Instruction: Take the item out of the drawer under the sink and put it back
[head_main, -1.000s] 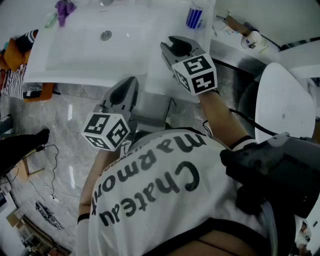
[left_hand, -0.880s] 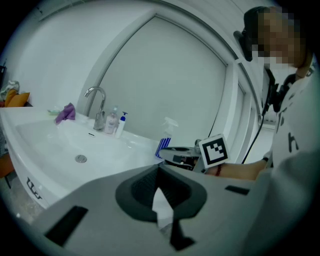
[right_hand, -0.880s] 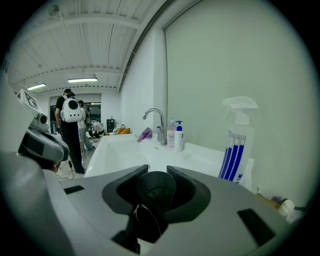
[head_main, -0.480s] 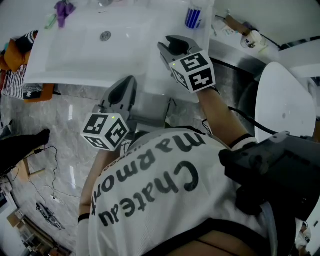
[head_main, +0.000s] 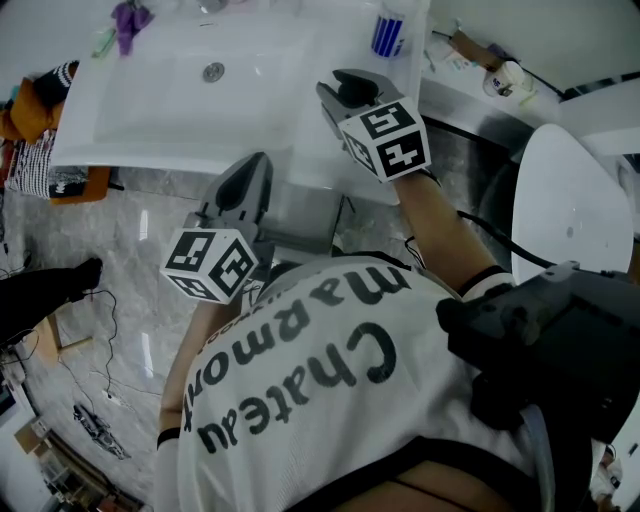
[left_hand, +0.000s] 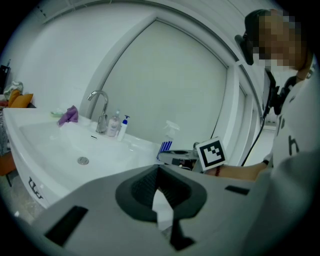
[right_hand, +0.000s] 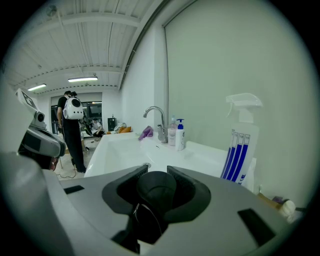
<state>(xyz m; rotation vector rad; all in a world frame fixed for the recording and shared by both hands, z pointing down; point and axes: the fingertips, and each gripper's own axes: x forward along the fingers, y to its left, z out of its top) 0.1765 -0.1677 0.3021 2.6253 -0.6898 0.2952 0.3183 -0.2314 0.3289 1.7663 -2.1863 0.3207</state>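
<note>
So the right gripper (head_main: 352, 88) clamps a dark round item (right_hand: 156, 188), jaws about half apart, above the sink (head_main: 150, 125) edge (drawer's not visible). The left gripper (head_main: 258, 168) is closed, empty. A weak grip could drop it, or a careless swing clips the bottle (head_main: 388, 35).

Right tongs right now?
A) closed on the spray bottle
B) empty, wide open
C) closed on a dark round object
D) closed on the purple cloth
C: the right gripper view shows a dark round object clamped between the right tongs, while the spray bottle stands apart, beyond them.
</note>
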